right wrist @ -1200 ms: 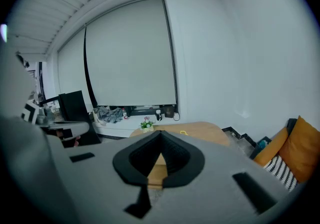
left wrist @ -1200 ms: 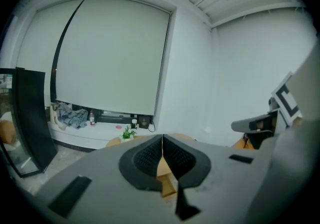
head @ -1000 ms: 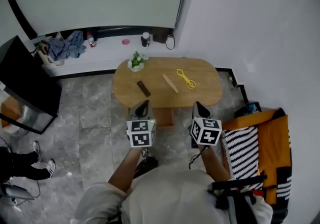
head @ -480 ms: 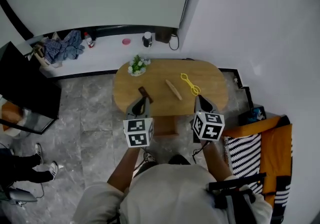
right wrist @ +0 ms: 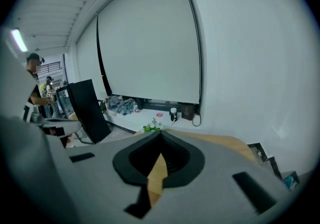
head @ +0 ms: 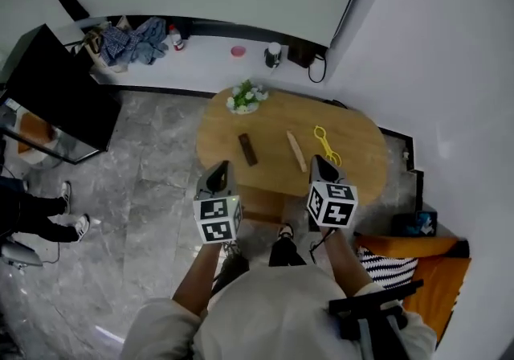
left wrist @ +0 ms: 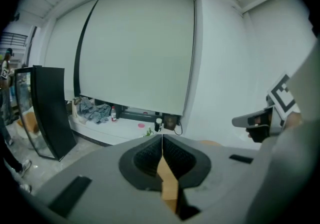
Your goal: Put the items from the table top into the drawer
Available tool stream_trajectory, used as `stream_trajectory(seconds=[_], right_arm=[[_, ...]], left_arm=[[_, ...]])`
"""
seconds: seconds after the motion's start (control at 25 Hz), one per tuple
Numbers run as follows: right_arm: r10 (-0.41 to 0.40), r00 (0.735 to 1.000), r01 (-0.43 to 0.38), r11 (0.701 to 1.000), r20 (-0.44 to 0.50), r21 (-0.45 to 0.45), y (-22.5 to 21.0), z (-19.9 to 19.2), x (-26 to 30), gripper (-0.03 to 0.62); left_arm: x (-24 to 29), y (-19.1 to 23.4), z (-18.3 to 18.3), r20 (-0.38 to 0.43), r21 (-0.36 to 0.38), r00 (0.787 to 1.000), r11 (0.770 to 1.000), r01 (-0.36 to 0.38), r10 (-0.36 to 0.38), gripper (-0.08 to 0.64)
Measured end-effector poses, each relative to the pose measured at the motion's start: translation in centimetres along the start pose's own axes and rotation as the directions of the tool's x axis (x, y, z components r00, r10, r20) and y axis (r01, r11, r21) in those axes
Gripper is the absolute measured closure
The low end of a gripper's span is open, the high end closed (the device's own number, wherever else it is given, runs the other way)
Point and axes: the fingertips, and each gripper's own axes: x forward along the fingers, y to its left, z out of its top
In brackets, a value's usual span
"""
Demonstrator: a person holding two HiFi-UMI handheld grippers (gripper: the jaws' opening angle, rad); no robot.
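Because the left hand-held gripper [head: 218,177] and right hand-held gripper [head: 321,167] are closed and empty, an unopened approach could shove the yellow tongs [head: 325,144] off the tabletop [head: 357,159].

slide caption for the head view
Left gripper and right gripper, shut, near oval wooden table holding yellow tongs, wooden stick, dark bar

Left tongs [head: 222,168] and right tongs [head: 319,163] closed, seemingly empty.

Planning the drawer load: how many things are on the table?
4: flowers at the far edge, dark bar left, wooden stick middle, yellow tongs right; near edge partly hidden.
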Motion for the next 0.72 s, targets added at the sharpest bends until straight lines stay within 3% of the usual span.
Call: stream_trajectory(seconds=[0.36,0.72], right_arm=[[0.169,0.982,-0.171,0.985,-0.09,-0.019,1.2,-2.3,5.4,0.6],[0.21,0.953,-0.213,0.977,-0.216,0.007,5.4,-12.1,13.3,0.6]], left_arm=[[0.6,3.0,-4.9,-0.053,-0.07,0.982,0.98,-0.184,0.181,0.551],[4.9,8.4,-14.5,-0.155,-0.132,0.964,0.963,-0.236,0.215,0.551]])
